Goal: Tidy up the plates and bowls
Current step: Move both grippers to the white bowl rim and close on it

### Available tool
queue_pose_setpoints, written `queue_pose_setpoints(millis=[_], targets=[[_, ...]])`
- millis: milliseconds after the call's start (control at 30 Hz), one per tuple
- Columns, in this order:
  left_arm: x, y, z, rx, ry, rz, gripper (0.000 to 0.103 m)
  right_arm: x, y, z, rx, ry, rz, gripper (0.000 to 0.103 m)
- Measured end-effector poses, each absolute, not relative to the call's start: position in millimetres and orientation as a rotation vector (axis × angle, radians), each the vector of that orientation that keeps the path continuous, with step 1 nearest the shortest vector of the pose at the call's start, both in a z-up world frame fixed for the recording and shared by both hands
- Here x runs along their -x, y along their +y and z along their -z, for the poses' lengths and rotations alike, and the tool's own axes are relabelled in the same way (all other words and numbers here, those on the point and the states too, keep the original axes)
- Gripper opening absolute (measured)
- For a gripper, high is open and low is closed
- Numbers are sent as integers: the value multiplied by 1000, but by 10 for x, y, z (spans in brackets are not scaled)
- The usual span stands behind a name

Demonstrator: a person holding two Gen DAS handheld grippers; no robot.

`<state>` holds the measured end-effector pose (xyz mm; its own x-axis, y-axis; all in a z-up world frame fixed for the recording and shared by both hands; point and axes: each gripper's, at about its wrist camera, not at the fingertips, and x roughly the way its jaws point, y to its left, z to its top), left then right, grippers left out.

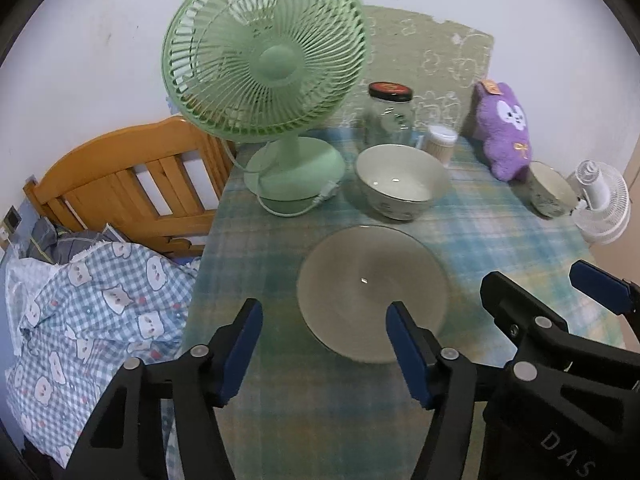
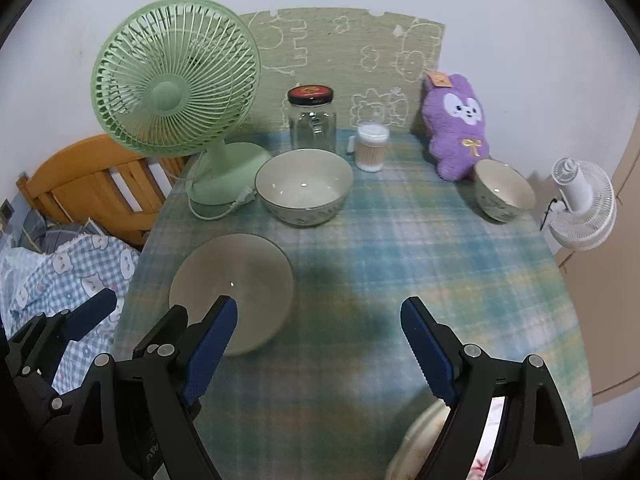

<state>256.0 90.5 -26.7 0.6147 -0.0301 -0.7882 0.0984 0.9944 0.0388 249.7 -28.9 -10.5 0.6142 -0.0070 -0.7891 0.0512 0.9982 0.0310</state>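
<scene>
Plate (image 1: 372,292) sat on the checked tablecloth (image 1: 500,240), big bowl (image 1: 402,182) just behind it; I had my left gripper (image 1: 324,344) and right gripper (image 2: 316,344) both spread apart, holding nothing.

A green fan (image 2: 172,92), lidded glass jar (image 2: 312,120), cotton-swab tub (image 2: 373,148) and purple plush (image 2: 456,132) stand on the plaid tablecloth (image 2: 400,248); a white fan (image 2: 584,204) sits beside it
</scene>
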Motion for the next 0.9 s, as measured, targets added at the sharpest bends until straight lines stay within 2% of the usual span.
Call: queue_pose_setpoints(millis=[100, 167, 300, 400, 467, 567, 633, 733, 800, 900], targets=[[-2718, 969, 372, -78, 914, 77, 57, -2644, -226, 215, -55, 917, 46, 85], [-2810, 989, 462, -73, 924, 89, 46, -2727, -191, 290, -49, 922, 64, 80], [-2960, 997, 638, -89, 949, 89, 45, -2878, -166, 468, -50, 960, 80, 66], [-3040, 1009, 767, -85, 974, 95, 43, -2974, -152, 617, -60, 986, 79, 64], [-3084, 1017, 851, -84, 994, 98, 38, -3037, -151, 719, -64, 1006, 82, 63], [-3129, 1009, 934, -71, 1014, 111, 31, -3102, -142, 819, -76, 1028, 79, 52], [-3155, 997, 968, -72, 1020, 115, 29, -3140, -126, 865, -74, 1038, 81, 49], [-3186, 978, 1000, -77, 1027, 120, 24, -3179, -90, 902, -68, 1044, 81, 39], [-3196, 973, 1019, -81, 1031, 112, 22, -3199, -81, 917, -70, 1050, 75, 25], [-3209, 967, 1039, -90, 1038, 97, 19, -3233, -60, 957, -74, 1065, 63, 18]])
